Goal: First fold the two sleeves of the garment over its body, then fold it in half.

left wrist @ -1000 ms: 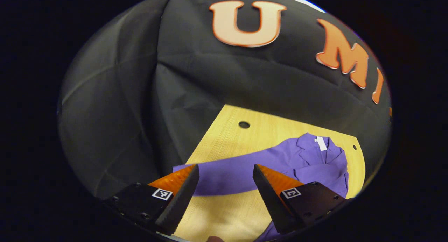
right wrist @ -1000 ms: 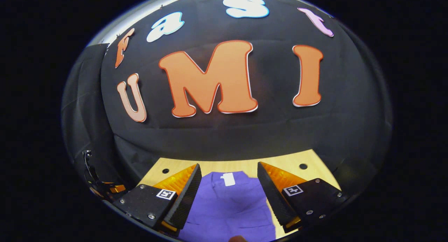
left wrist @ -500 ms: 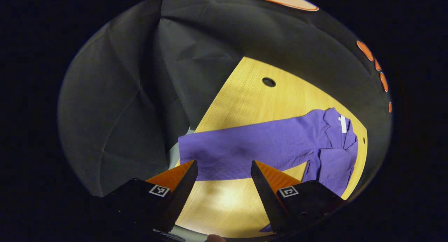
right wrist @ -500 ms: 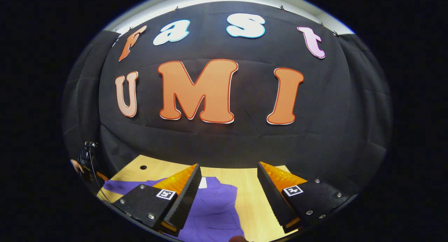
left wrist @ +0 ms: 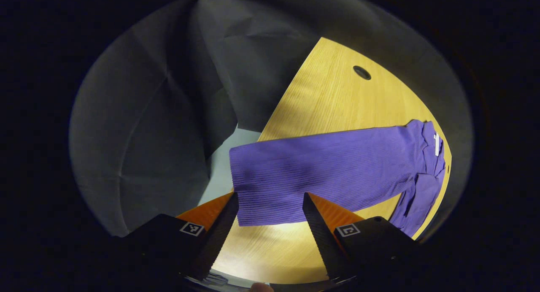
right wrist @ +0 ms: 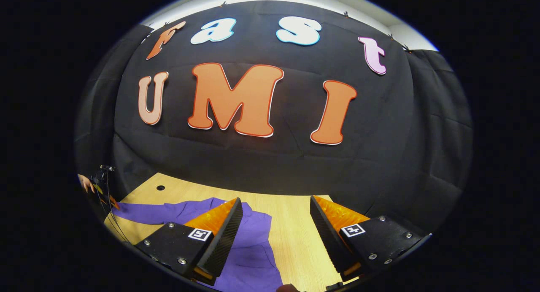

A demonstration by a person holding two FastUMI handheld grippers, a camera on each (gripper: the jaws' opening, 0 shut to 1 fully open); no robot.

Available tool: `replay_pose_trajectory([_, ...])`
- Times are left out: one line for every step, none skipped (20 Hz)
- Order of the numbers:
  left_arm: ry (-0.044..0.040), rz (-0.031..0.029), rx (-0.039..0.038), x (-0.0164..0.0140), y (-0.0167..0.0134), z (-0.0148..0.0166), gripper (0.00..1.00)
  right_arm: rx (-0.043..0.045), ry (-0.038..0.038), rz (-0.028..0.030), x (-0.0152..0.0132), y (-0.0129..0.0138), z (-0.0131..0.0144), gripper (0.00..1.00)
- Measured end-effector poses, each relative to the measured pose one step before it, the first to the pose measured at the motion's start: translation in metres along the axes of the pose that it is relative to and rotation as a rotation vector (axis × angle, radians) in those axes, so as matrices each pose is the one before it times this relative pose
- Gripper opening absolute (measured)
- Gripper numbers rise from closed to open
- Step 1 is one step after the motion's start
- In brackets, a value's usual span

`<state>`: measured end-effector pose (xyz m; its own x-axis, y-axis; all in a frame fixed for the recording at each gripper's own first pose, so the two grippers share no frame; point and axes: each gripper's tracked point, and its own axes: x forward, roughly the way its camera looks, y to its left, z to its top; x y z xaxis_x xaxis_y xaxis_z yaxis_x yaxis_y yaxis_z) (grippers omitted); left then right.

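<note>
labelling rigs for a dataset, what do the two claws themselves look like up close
Each claw, left claw and right claw, has two wedge-shaped fingers tapering to a point, with finely ribbed, serrated inner faces. Each finger sits on a dark block with small screws, clearest in the right gripper view, and carries a small square black-and-white marker.

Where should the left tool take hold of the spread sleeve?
At the cuff: the sleeve lies flat, its cuff end overhanging the table edge between the open left tool fingers. Come from the cuff side, probably one finger under.
</note>
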<state>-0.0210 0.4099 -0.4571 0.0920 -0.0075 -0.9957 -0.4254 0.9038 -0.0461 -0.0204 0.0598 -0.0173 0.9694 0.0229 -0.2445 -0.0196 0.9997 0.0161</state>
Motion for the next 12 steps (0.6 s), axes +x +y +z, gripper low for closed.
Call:
replay_pose_trajectory([0.00783, 0.00992, -0.00213, 0.00481, 0.00078, -0.00257, 0.98, 0.00124, 0.00620, -0.00250, -0.00170, 0.00051, -0.00264, 0.96])
replay_pose_trajectory([0.00473, 0.00293, 0.00629, 0.00680, 0.00020, 0.00076, 0.98, 0.00011, 0.00141, 0.00096, -0.00178, 0.00020, -0.00068, 0.96])
replay_pose_trajectory([0.00246, 0.00992, 0.00084, 0.00463, 0.00289, -0.00078, 0.98, -0.00218, 0.00198, -0.00143, -0.00017, 0.00048, 0.00005, 0.96])
replay_pose_trajectory([0.01198, 0.00543, -0.00256, 0.00369, 0.00239, 0.00042, 0.98, -0.00076, 0.00530, -0.00386, -0.00108, -0.00135, -0.00088, 0.95])
replay_pose_trajectory([0.01373, 0.00047, -0.01027, 0.00271, 0.00107, -0.00148, 0.98, 0.00042, 0.00610, -0.00233, 0.00082, -0.00006, -0.00105, 0.95])
replay_pose_trajectory([0.01485, -0.00491, -0.01605, 0.00139, -0.00090, -0.00185, 0.98, -0.00049, 0.00743, -0.00334, -0.00081, -0.00154, -0.00138, 0.95])
replay_pose_trajectory([-0.00464, 0.00195, 0.00025, 0.00039, -0.00051, 0.00319, 0.98, -0.00105, 0.00843, 0.00537, 0.00020, 0.00115, -0.00214, 0.95])
replay_pose_trajectory([-0.00396, 0.00369, 0.00095, 0.00214, 0.00013, 0.00165, 0.98, -0.00509, 0.00835, 0.00182, -0.00081, -0.00004, -0.00246, 0.95])
replay_pose_trajectory([0.01094, 0.00629, -0.00226, -0.00344, 0.00038, -0.00293, 0.97, -0.00885, 0.00452, 0.00498, -0.00154, -0.00047, -0.00121, 0.95])
replay_pose_trajectory([-0.00261, -0.00324, 0.00665, -0.00075, -0.00260, 0.00171, 0.95, -0.01500, 0.00369, -0.00200, -0.00084, -0.00410, -0.00139, 0.96])
replay_pose_trajectory([0.00422, -0.00162, 0.00077, 0.00212, -0.00253, -0.00040, 0.88, -0.01327, 0.00325, -0.00170, 0.00044, -0.00490, -0.00126, 0.96])
replay_pose_trajectory([-0.00247, -0.00474, -0.00065, 0.00228, -0.00388, 0.00092, 0.73, -0.00553, 0.00028, 0.00161, 0.00085, -0.00508, 0.00035, 0.95])
